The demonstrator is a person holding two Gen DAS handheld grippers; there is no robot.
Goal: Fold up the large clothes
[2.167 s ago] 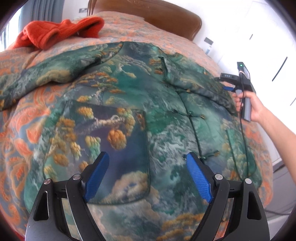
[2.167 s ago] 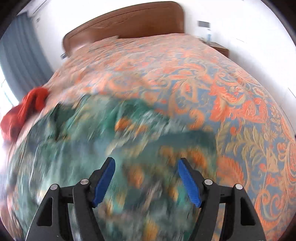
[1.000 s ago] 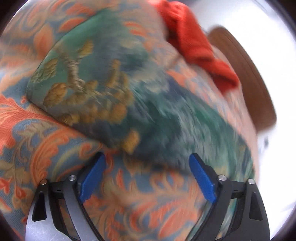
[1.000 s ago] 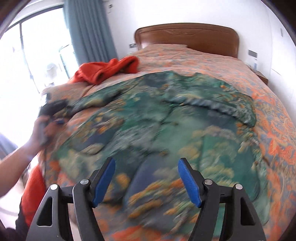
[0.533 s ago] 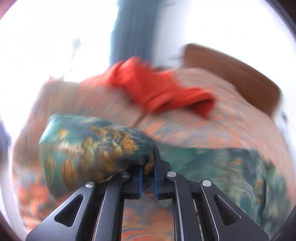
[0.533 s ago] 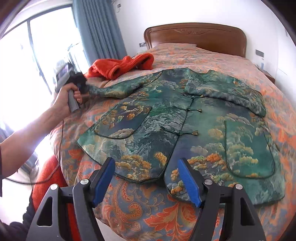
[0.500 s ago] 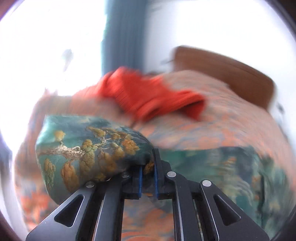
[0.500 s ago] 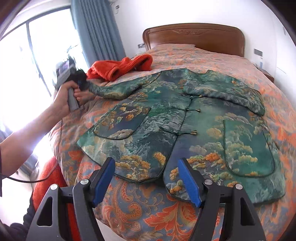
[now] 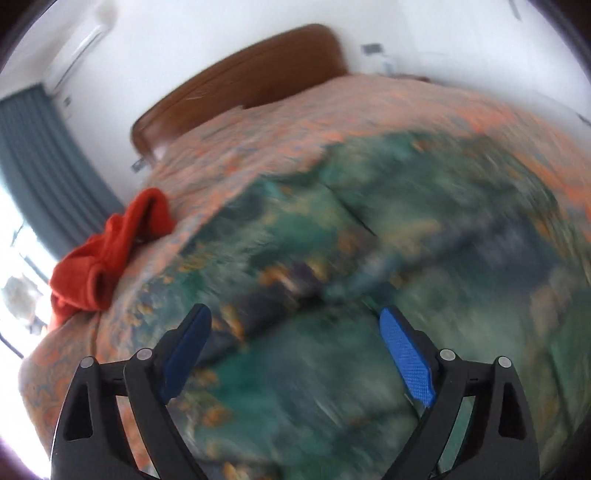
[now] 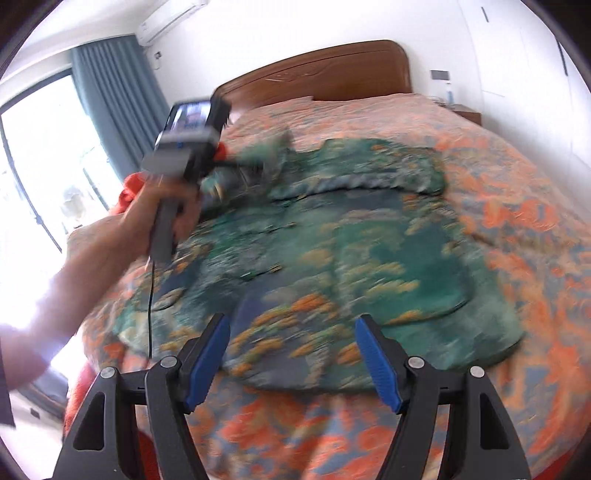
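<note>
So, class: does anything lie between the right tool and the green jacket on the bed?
Nothing visible does. The right tool is open over the bedspread, and the jacket hem lies just ahead, uncovered. The red garment sits far off.

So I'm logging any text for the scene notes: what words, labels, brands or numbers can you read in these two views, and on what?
None can be read.
Screen on the back of the left gripper: lit, but its content is blurred by motion.
Air conditioner on the wall: no legible brand.
Wall panel beside the headboard: no readable marking.
Green jacket and bedspread: patterns only, no lettering.
</note>
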